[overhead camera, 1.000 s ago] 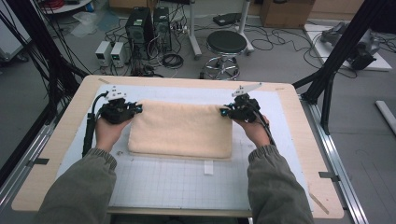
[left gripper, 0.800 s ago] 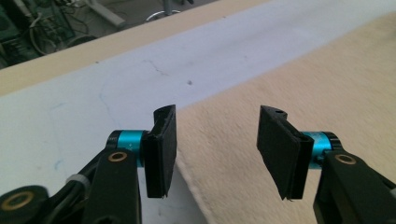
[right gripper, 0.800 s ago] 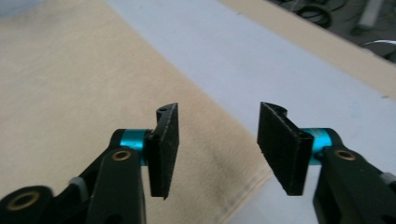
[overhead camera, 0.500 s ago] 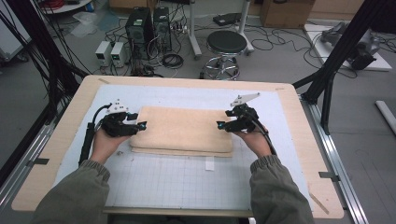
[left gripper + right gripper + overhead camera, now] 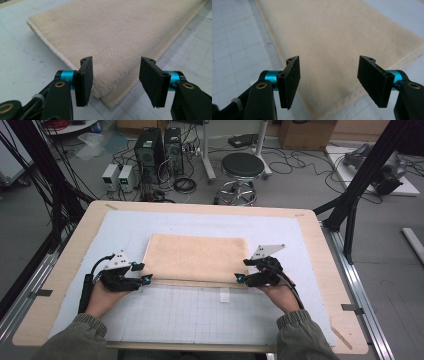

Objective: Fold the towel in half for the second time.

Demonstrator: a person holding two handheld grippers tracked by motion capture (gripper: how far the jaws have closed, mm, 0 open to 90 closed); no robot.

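Observation:
A cream towel (image 5: 197, 257) lies folded in two layers on the white grid mat (image 5: 200, 320), its doubled edge toward the person. My left gripper (image 5: 142, 272) sits at the towel's near left corner. In the left gripper view the towel corner (image 5: 112, 32) lies just beyond and below the left gripper (image 5: 115, 77), whose pads touch nothing. My right gripper (image 5: 242, 270) sits at the near right corner. In the right gripper view the towel (image 5: 332, 37) lies under the right gripper (image 5: 328, 77). Both pairs of jaws have just been opening, with nothing gripped between them.
The mat covers a wooden table (image 5: 65, 285) framed by black struts. A small white label (image 5: 224, 296) lies on the mat just in front of the towel. Beyond the far edge, a stool (image 5: 242, 167) and electronics (image 5: 155, 150) stand on the floor.
Both hands have come toward the person from the towel's far corners, bringing that edge over to the near edge. Both grippers went from shut on the towel to open.

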